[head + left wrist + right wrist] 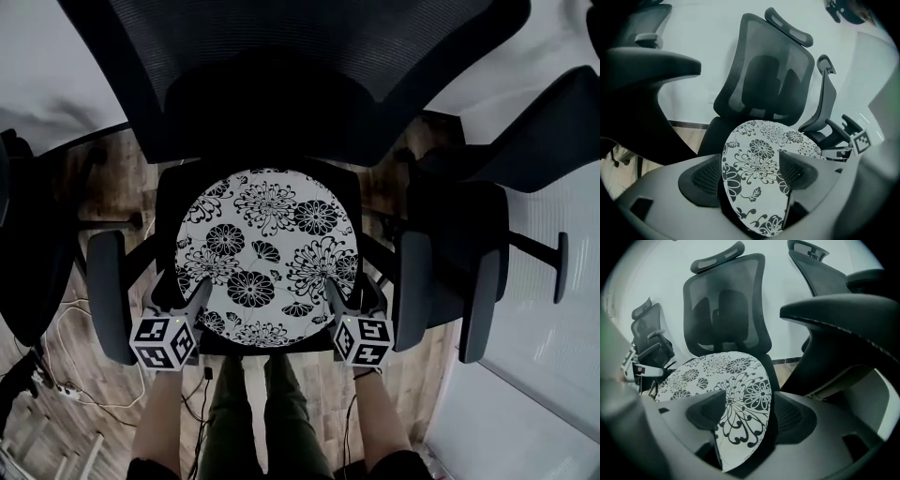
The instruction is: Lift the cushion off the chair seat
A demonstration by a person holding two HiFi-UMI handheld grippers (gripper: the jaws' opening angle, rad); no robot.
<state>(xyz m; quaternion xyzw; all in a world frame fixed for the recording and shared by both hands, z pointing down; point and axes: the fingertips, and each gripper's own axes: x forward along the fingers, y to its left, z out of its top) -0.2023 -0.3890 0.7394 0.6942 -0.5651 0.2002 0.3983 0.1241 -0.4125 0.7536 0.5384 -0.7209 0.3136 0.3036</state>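
The cushion (267, 258) lies flat on the chair seat (169, 214), not lifted yet. The left gripper (183, 293) and right gripper (353, 295) sit at the cushion's near edge. Their fingers are wide open around its rim, not squeezing. Grabbing and lifting are left to do.

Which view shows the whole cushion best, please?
The head view: it shows the round floral cushion almost whole, from above, on the chair seat. Each gripper view shows only one side obliquely, its rim between open jaws.

Another black chair (534, 131) is parked at the right, and white cords (64, 319) are left on the wooden floor (122, 178).
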